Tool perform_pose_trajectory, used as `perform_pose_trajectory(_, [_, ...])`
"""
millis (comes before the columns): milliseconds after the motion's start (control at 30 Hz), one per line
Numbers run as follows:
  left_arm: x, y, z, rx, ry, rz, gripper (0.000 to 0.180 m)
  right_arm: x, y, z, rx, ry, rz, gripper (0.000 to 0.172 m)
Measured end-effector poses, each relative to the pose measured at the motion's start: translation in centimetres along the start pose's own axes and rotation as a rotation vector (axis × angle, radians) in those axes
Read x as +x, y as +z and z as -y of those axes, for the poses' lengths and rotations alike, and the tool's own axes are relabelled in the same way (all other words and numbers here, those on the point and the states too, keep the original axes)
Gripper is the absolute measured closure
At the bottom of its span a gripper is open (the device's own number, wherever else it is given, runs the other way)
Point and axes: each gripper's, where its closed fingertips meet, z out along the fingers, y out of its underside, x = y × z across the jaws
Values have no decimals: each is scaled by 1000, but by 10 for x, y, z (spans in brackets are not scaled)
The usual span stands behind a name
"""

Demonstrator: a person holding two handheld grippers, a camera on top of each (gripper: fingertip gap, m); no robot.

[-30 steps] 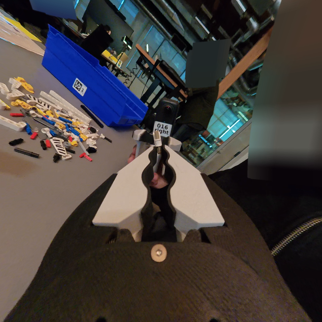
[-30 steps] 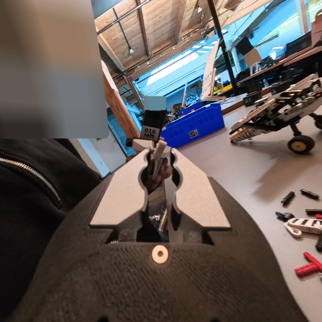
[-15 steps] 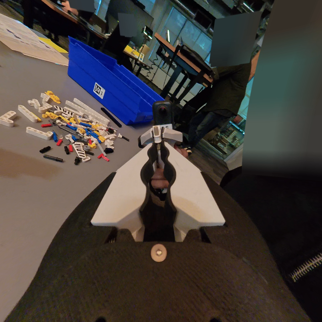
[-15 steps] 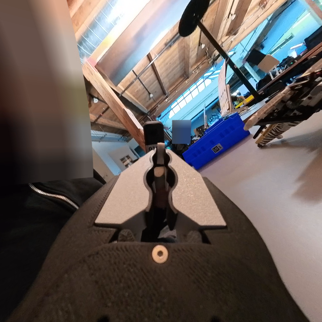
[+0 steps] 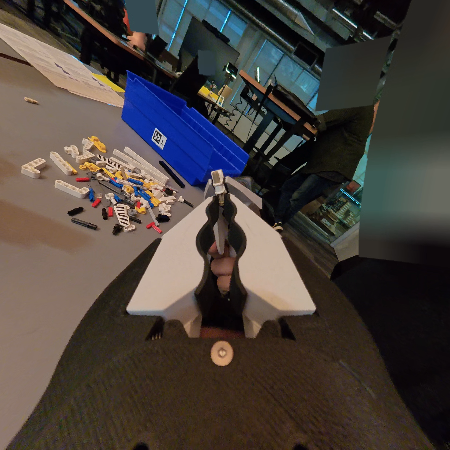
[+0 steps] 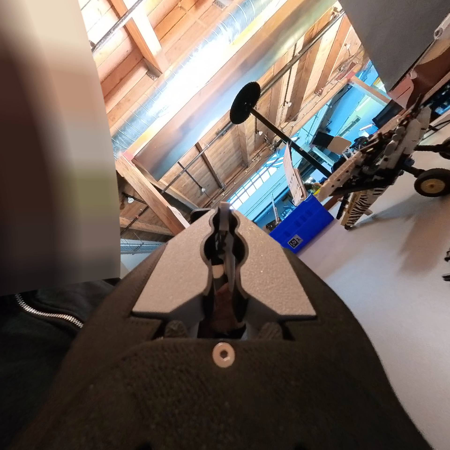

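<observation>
MOVED: Both views have swung since a second ago. Our right view now tips up toward the wooden ceiling, and our left view takes in more of the table [image 5: 48,255] and the blue bin [image 5: 185,136].
LEFT: Our left hand-held gripper [image 5: 220,198] stands at a narrow gap around a small white connector with a tan pin [image 5: 217,183], which sticks out past its tips. We cannot tell whether its pads press on the piece.
RIGHT: Our right hand-held gripper [image 6: 225,216] is closed narrow on a thin light-grey piece [image 6: 224,210] that pokes out at its tips. In the left view its pale fingers [image 5: 243,192] show just behind the connector.
THINGS: The connector is held up in the air between the two hand-held grippers, above the near edge of the table.
TABLE: A heap of small white, yellow, blue, red and black building parts [image 5: 121,185] lies beside the blue bin. A half-built wheeled model [image 6: 379,168] stands toward the far right edge.
PEOPLE: A person in dark clothes [image 5: 333,155] stands beyond the table.
</observation>
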Motion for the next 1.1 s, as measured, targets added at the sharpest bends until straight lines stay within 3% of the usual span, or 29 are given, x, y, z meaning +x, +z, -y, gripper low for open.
perform_pose_trajectory(467, [4,3,-5,5,-34,-22,172,-1,-1,5,31,-51,-43,168])
perform_pose_trajectory(567, [4,4,-6,14,-130,-76,171,-2,-1,5,30,-89,-54,168])
perform_pose_trajectory(767, [4,8,-6,35,-161,-92,171,0,-5,10,142,73,28,167])
perform_pose_trajectory(1100, [7,13,-3,81,-150,-72,172,-3,-7,16,204,37,1,167])
